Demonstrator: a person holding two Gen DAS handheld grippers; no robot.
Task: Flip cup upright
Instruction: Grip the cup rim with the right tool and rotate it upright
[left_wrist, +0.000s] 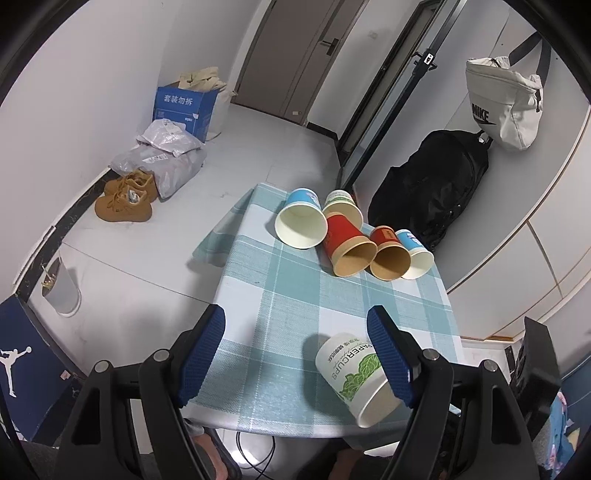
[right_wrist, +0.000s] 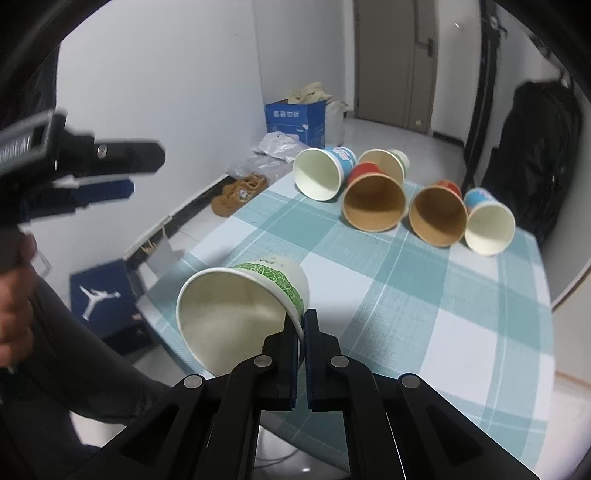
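A white paper cup with green leaf print (right_wrist: 243, 306) lies tilted near the table's front edge, its mouth toward me. My right gripper (right_wrist: 301, 319) is shut on the cup's rim wall at its right side. The same cup (left_wrist: 351, 373) shows in the left wrist view, beside the right finger. My left gripper (left_wrist: 295, 332) is open and empty above the table's front left; it also shows in the right wrist view (right_wrist: 125, 173), up at the left, apart from the cup.
Several paper cups lie on their sides at the far end of the checked tablecloth (left_wrist: 295, 295): blue (left_wrist: 301, 221), green-print (left_wrist: 341, 205), two red (left_wrist: 349, 247) (left_wrist: 388, 253), small blue (left_wrist: 415, 254). A black backpack (left_wrist: 432, 188) stands beyond the table. Shoes (left_wrist: 125, 199) and boxes are on the floor.
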